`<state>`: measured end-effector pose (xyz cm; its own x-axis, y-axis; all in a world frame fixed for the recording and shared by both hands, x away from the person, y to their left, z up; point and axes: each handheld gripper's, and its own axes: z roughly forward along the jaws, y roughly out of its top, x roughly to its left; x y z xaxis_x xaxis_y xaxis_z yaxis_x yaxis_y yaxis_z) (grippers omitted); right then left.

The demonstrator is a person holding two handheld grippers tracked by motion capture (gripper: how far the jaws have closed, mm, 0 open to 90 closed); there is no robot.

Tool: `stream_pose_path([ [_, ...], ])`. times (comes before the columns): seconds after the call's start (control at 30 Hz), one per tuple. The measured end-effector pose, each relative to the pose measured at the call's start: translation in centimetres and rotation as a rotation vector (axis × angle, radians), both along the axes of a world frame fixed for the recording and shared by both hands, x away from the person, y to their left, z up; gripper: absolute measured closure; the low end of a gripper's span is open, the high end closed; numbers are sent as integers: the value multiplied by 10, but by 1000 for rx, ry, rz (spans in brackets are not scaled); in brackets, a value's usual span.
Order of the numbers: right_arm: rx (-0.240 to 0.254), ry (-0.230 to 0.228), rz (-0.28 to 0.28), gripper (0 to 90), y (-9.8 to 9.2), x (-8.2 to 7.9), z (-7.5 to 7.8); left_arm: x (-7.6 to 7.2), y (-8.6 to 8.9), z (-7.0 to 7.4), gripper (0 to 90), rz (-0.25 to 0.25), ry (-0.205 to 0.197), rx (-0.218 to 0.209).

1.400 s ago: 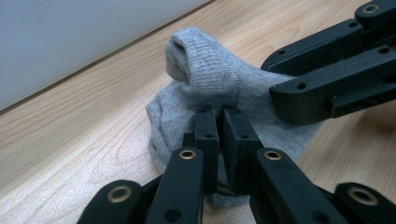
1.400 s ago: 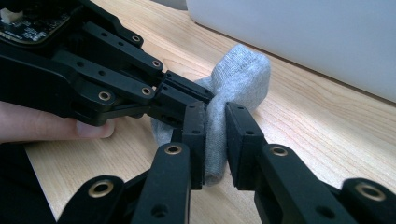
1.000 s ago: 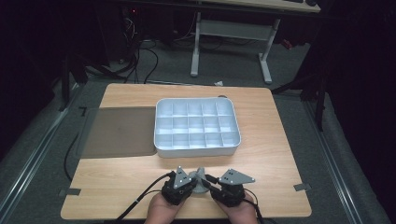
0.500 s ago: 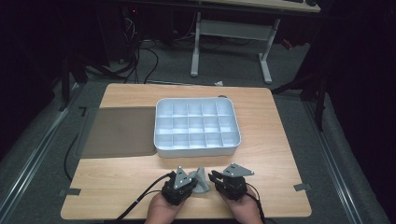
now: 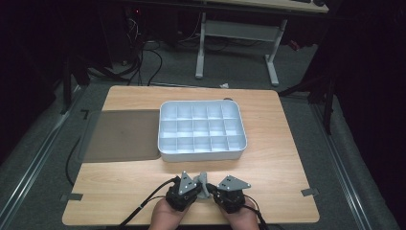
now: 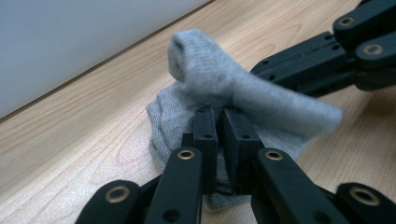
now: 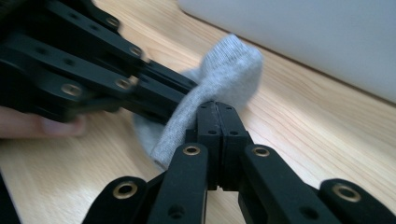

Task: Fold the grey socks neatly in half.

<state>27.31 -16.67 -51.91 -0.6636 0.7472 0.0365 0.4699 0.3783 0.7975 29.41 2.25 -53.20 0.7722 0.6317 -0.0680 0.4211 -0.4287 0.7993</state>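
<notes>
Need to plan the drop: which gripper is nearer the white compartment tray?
Left, marginally. The left gripper and right gripper sit side by side below the tray, both pinching the grey sock.

One grey sock. Two grippers: left, right. Two hands: left, right. One white tray, fifteen compartments in three rows of five. One dark mat. One table.

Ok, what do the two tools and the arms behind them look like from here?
Both tools are black. The left tool and right tool each carry a grey three-cornered plate on top, with dark screw holes, and trail a black cable toward the table's near edge. Up close, their linked bars are matte black with brass-coloured pivot pins and flat rectangular pads. No sleeves show on the bare hands.
</notes>
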Motion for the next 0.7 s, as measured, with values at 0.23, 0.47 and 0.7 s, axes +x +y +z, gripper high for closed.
stream_pose_path([
  [0.23, 5, -26, 13, 900, 3, -1, 1, -2, -1, 0, 846, 10, -16, 13],
  [0.47, 2, -29, -1, 900, 0, 0, 0, 1, 7, 0, 778, -8, 30, -61],
  [0.7, 7, -20, -12, 900, -2, 2, 0, -2, 13, 2, 766, -8, 5, -94],
])
